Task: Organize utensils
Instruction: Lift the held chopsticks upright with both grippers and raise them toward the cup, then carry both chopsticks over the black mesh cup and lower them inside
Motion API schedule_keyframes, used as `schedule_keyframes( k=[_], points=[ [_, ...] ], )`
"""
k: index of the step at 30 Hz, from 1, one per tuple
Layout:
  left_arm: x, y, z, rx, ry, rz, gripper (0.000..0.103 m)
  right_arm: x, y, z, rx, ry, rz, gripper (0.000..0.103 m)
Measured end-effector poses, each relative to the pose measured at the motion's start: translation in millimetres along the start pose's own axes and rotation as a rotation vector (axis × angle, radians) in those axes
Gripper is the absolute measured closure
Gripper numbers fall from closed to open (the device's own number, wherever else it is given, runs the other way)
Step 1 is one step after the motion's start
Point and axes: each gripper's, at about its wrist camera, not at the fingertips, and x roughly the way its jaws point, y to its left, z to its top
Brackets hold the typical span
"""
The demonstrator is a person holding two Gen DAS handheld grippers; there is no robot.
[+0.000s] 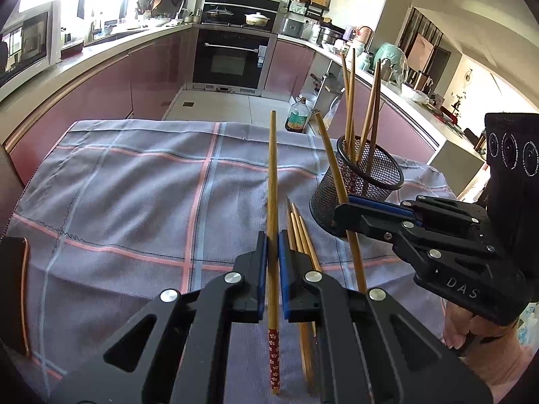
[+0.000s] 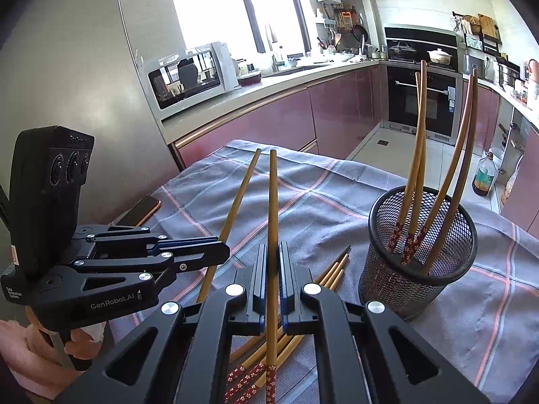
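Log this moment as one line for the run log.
left claw: shut on chopstick | right claw: shut on chopstick | mesh cup: four chopsticks inside | loose chopsticks: on cloth

A home kitchen: built-in oven (image 1: 232, 59), microwave (image 2: 188, 74), countertops (image 1: 101, 47).

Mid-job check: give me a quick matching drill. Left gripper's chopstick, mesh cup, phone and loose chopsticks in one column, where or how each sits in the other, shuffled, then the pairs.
Things:
1. Chopstick in the left gripper
2. Mesh cup
3. Phone
4. Loose chopsticks

Places or states:
A. Lying flat on the cloth, near the cup
B. Clamped between shut pads, plain tip pointing away
C. Upright on the cloth, four chopsticks standing in it
D. Flat at the cloth's edge, beyond the left gripper as the right wrist view shows it

Pairs: 1-B, 2-C, 3-D, 4-A
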Motion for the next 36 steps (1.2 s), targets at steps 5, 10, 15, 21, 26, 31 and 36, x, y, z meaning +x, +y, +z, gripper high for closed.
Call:
schedule_keyframes(
  k=[5,10,15,21,26,31,36],
  points=[
    [-3.6,-3.1,1.9,0.004,-0.013,0.002,0.095,-5.0,0.0,2.6,-0.007,-0.019,-0.003,0.098],
    [-11.5,-6.2,8.2,0.009,-0.039,-0.004,0.096,-17.3,-0.3,8.1,-0.009,-0.060,-0.008,0.098],
    [-22.7,-15.9,18.4,0.025,-0.076,-0.024,0.095,-34.6,-3.1,19.6,-0.024,-0.107,-0.028,0.098],
    [-34.9,-31.1,37.8,0.050,-0.116,-0.068,0.096,-56.0,-11.4,34.3,-0.026,-0.168,-0.054,0.098],
    [-46.5,-44.1,54.5,0.070,-0.156,-0.086,0.096,-72.2,-18.6,48.4,-0.042,-0.201,-0.074,0.098],
    [-59.6,-52.2,76.5,0.073,-0.207,-0.107,0.096,-85.9,-20.9,65.8,-0.075,-0.232,-0.111,0.098],
    [-71.5,-63.4,100.4,0.079,-0.254,-0.140,0.096,-102.4,-29.2,79.4,-0.078,-0.271,-0.144,0.098]
  ],
)
